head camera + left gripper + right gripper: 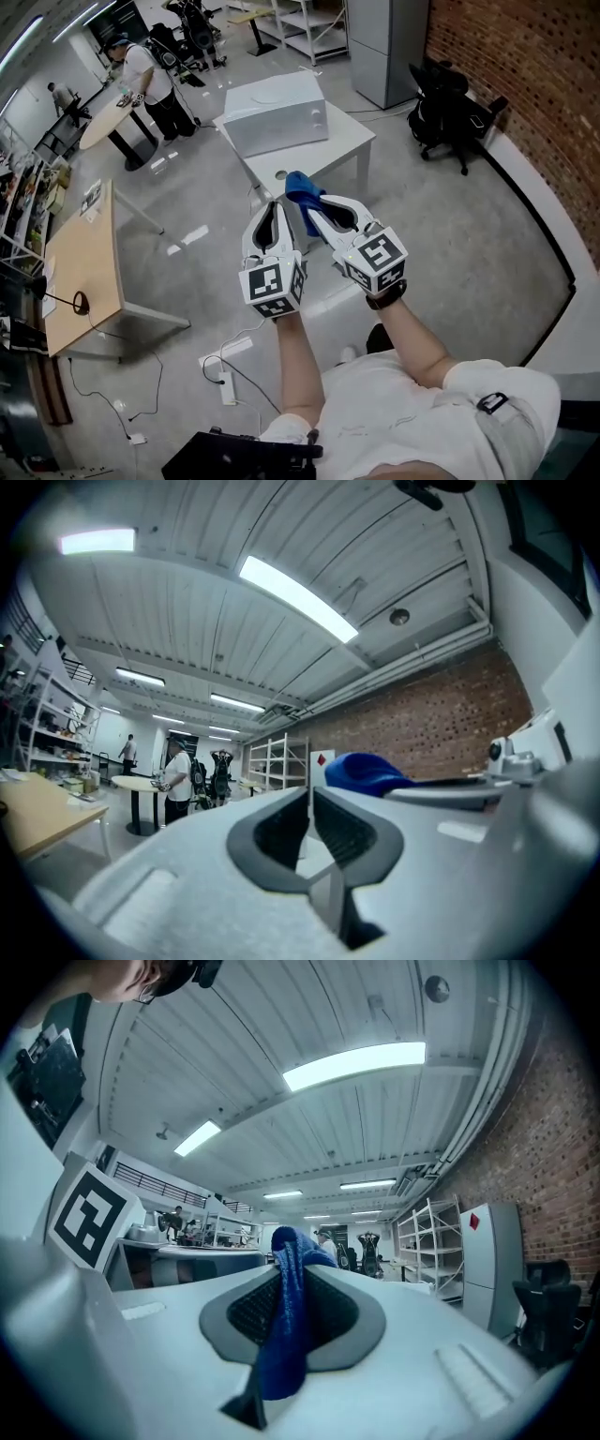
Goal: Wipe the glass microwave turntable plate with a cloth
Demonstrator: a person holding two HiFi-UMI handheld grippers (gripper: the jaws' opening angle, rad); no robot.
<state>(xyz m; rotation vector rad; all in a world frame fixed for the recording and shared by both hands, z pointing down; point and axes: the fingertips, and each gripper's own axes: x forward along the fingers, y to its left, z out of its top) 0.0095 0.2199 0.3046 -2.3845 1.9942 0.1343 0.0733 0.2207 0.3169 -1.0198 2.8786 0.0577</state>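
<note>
Both grippers are raised in front of the person, well short of the table.

Right hand-held gripper (312, 208): clenched on the blue cloth (302, 187). Its own view shows the fabric pinched between the pads, with a fold sticking out past the tips.

Left hand-held gripper (275, 206): jaws together on nothing, per its own view.

Only the head view shows the white table (352, 141) and the microwave (277, 117).

A faint ring on the microwave's top is possibly the glass turntable plate (266, 94); not certain.

Step, as I judge it: approach, with no wiping begun. Next: reach the plate, steady it with the left, lay the cloth flat.
</note>
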